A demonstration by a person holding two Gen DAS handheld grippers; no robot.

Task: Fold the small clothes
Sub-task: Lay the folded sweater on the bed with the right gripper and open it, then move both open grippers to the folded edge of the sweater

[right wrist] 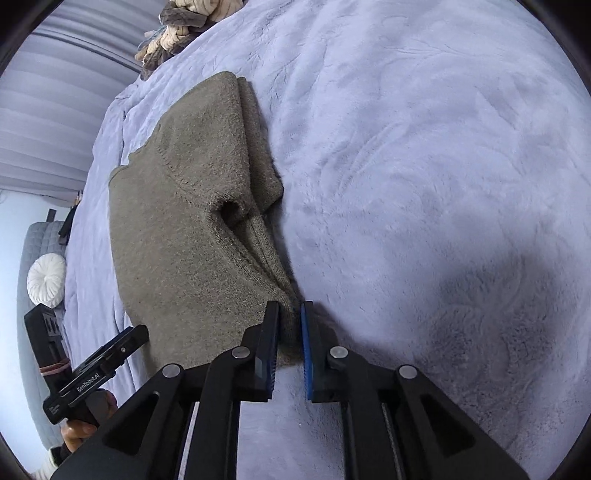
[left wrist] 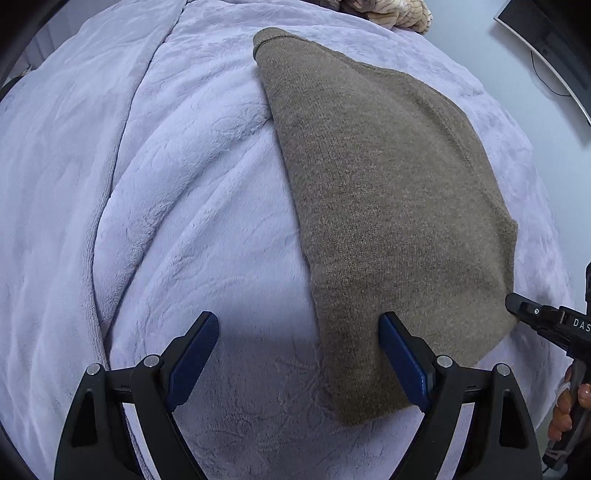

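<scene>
A brown-olive knitted sweater (left wrist: 388, 206) lies folded into a long, narrow shape on a pale lilac plush blanket (left wrist: 177, 192) that covers the bed, its knit surface mostly flat, with one thicker rolled fold running along its far edge in the right wrist view. The left gripper (left wrist: 299, 350) hangs over the blanket with its jaws spread wide and nothing between them; its right blue-padded finger sits over the near corner of the sweater, while the left finger is above bare blanket, and whether either pad touches the fabric cannot be told. The right gripper (right wrist: 290, 339) is clamped on the near corner of the sweater, where a bunched ridge of knit is pinched between its two blue pads, and the cloth rises in taut creases from that point toward a small hollow in the folds. In the left wrist view the tip of the right gripper shows at the right edge, just beside the sweater's corner, with the fingers of the person's right hand (left wrist: 565, 410) wrapped round its handle (only partly in view). At the far end of the bed sits a heap of beige and brown crumpled clothes (right wrist: 177, 33). Beyond the bed's edge stand a round white pleated cushion (right wrist: 46, 278) and a dark monitor (left wrist: 546, 44).
</scene>
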